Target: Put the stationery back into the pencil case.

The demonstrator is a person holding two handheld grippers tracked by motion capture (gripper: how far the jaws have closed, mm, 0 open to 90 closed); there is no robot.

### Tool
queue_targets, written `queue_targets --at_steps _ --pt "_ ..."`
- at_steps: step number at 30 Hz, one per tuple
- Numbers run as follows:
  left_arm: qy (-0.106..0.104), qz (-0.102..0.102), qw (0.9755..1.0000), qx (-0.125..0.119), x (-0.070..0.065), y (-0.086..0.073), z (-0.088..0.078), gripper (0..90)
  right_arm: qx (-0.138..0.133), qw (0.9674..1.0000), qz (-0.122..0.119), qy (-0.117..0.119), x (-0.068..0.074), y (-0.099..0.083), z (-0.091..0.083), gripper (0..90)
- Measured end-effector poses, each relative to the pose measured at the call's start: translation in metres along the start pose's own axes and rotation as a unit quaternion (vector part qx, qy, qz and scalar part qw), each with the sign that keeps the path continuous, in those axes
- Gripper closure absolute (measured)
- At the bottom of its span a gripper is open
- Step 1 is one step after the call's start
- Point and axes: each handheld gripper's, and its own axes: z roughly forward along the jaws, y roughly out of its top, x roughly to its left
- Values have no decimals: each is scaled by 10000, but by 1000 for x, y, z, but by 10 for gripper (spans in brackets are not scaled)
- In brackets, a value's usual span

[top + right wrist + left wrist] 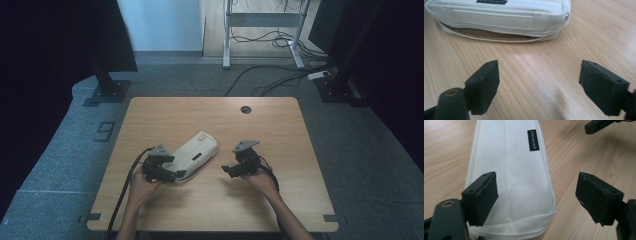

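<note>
You have let go of the white pouch (195, 154) lying in the middle of the table (280, 200), both your left gripper (536, 200) and right gripper (539, 87) wide open (nothing between them), so next pull them away.

I am noting a large "9" marked on the grey floor (60, 145) left of the table. I am seeing a small black label (533, 140) with pale lettering on the white pouch (509, 177); its text is proving too small to read.
</note>
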Motion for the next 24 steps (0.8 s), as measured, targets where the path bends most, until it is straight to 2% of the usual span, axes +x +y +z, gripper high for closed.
queue_targets --at_steps 5,10,16,24 --pt "208 77 9998 -24 1 -3 -6 143 -33 9999 52 -90 -3 -6 -13 136" --pt "263 4 9996 -103 6 -8 -11 137 -37 9998 68 -200 -7 -12 -25 120" --pt "441 4 9989 -141 9 -13 -15 79 -63 9995 111 -305 -10 -20 -37 90" --pt "689 -21 9975 -163 15 -24 -21 53 -116 9984 205 -516 -18 -38 -59 54"
